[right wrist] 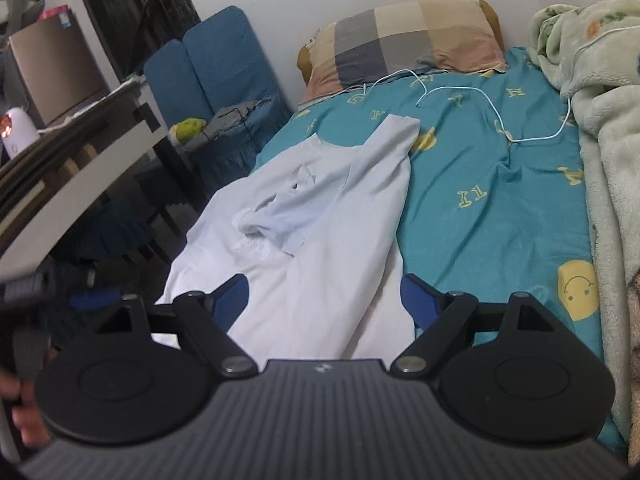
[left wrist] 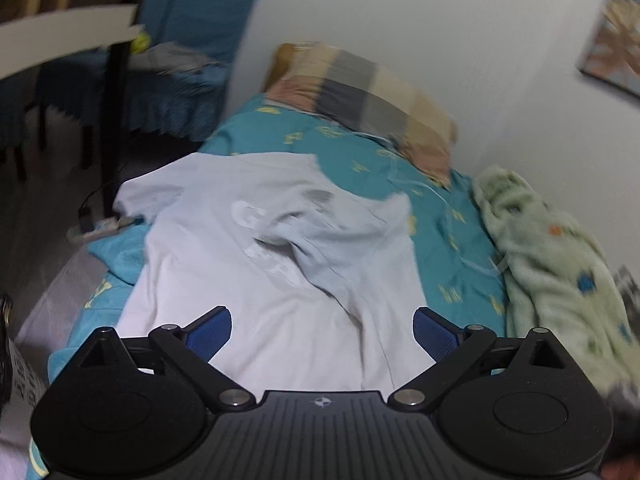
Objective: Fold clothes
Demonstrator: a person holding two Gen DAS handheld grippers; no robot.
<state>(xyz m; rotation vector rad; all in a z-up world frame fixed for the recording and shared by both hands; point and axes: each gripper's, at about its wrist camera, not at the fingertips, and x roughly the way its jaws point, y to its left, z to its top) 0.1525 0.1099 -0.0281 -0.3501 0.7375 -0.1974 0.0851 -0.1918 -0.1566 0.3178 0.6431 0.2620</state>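
A pale blue-white T-shirt (left wrist: 256, 264) with a white print lies crumpled on the teal bed sheet (left wrist: 360, 152), one sleeve folded across its middle. It also shows in the right wrist view (right wrist: 320, 216), reaching toward the pillow. My left gripper (left wrist: 322, 328) is open and empty, hovering over the shirt's lower part. My right gripper (right wrist: 325, 298) is open and empty, over the shirt's lower part near its right edge.
A checked pillow (right wrist: 404, 36) lies at the head of the bed. A green fleece blanket (right wrist: 600, 128) is bunched along the right side, with a white cable (right wrist: 480, 96) on the sheet. A table (right wrist: 68, 184) and blue chairs (right wrist: 224, 64) stand left of the bed.
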